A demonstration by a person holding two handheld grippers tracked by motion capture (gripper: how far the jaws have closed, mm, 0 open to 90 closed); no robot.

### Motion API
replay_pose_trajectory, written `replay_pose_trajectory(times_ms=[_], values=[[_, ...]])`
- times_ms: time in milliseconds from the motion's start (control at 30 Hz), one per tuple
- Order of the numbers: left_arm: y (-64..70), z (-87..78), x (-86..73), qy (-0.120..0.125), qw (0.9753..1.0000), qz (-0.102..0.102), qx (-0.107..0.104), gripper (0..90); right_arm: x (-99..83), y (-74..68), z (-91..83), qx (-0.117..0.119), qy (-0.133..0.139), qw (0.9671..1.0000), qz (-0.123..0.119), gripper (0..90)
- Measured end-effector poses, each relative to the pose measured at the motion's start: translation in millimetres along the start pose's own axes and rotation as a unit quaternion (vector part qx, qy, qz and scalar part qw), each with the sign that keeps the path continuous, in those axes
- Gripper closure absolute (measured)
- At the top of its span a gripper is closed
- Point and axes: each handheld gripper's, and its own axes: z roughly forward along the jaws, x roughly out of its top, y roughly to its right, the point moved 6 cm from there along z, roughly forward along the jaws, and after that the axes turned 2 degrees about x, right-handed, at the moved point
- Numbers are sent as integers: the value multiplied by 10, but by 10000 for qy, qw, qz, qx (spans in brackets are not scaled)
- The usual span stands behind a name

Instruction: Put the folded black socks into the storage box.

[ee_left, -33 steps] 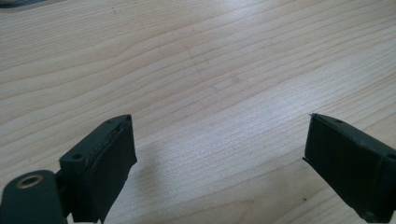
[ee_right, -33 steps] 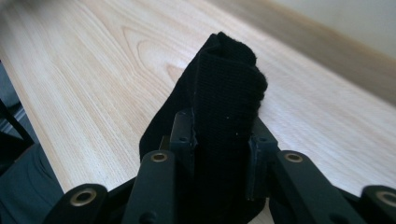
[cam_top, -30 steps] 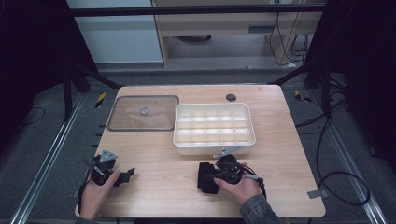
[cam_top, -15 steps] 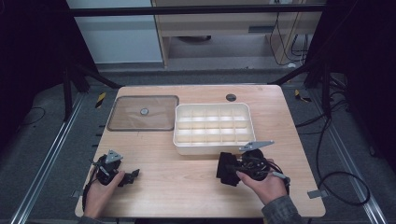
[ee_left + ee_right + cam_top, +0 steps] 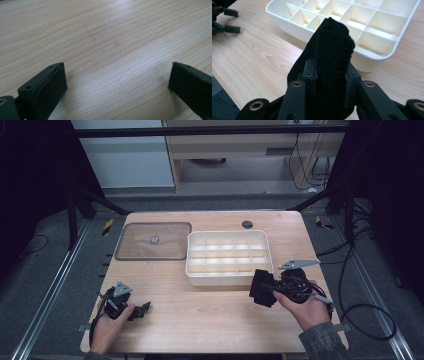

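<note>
Right gripper (image 5: pixel 329 75): jaws clamped on a rolled black cloth (image 5: pixel 332 52), one jaw on each side of the roll, the fabric bulging above them. In the high view this gripper (image 5: pixel 267 287) sits at about 4 o'clock on the table (image 5: pixel 210 320), held in the person's right hand (image 5: pixel 305 307). The cloth (image 5: pixel 261 287) is lifted just beside the front right corner of the white compartment box (image 5: pixel 227 257); whether it touches the box wall cannot be told. In the right gripper view the box (image 5: pixel 352 22) lies straight ahead, at 12 o'clock from the jaws, its divided cells bare.

Left gripper (image 5: pixel 117 82): jaws spread wide, nothing between them, bare wood grain beneath. High view places it (image 5: pixel 142 309) at about 8 o'clock on the table, in the left hand (image 5: pixel 110 325), well apart from the box and the cloth.

Clear lid (image 5: pixel 154 241) lies flat at about 10 o'clock, just left of the box, a small round knob at its centre. Dark round grommet (image 5: pixel 247 224) at 12 o'clock, near the far table edge.
</note>
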Motion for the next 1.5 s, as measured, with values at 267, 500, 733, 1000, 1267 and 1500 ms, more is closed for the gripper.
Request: replay_pose_trajectory(times_ms=[267,500,733,1000,1267,1500], values=[[-10,12,6,-10,10000,21,7,0,207,141,-139,-192,90,9998,-51,697],[-13,18,12,-13,10000,18,27,0,347,302,-124,-349,19,9994,-47,696],[-4,16,8,2,10000,-21,32,0,522,385,-183,-508,-12,9987,-85,695],[0,17,9,2,10000,-49,57,0,641,378,-154,-568,-75,9980,-263,692],[1,16,8,1,10000,-50,57,0,716,466,-57,-961,-226,9942,-429,691],[4,9,1,-2,10000,-46,59,0,768,544,-37,-1054,-269,9934,-361,689]])
